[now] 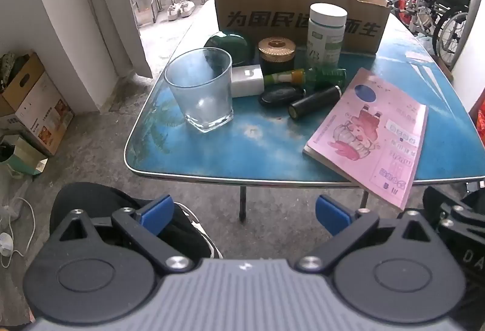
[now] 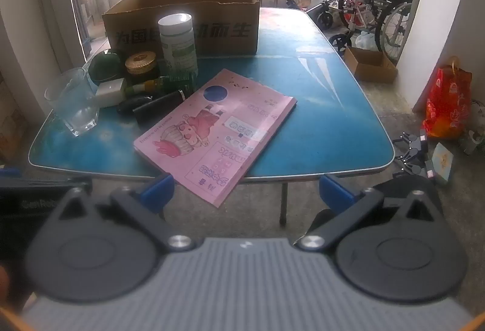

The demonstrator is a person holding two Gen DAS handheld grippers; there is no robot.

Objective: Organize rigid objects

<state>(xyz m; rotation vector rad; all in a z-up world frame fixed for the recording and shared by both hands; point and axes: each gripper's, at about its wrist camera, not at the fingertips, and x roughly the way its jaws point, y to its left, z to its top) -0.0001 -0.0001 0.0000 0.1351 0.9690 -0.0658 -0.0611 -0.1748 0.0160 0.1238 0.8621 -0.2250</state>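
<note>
Jaws spread wide and empty, the left gripper [image 1: 244,214] and right gripper [image 2: 246,190] hover short of the table's [image 1: 272,143] clutter, the pink booklet [image 2: 216,131] nearest.

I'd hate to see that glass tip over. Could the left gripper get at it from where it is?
Probably yes. The left gripper is open and empty, short of the table's near edge. The glass stands upright nearest that edge, with bare tabletop in front; the white box crowds only its far side.

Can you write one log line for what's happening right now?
left gripper: open, empty | right gripper: open, empty | pink book: overhanging table edge | cardboard box: nothing visible inside
</note>
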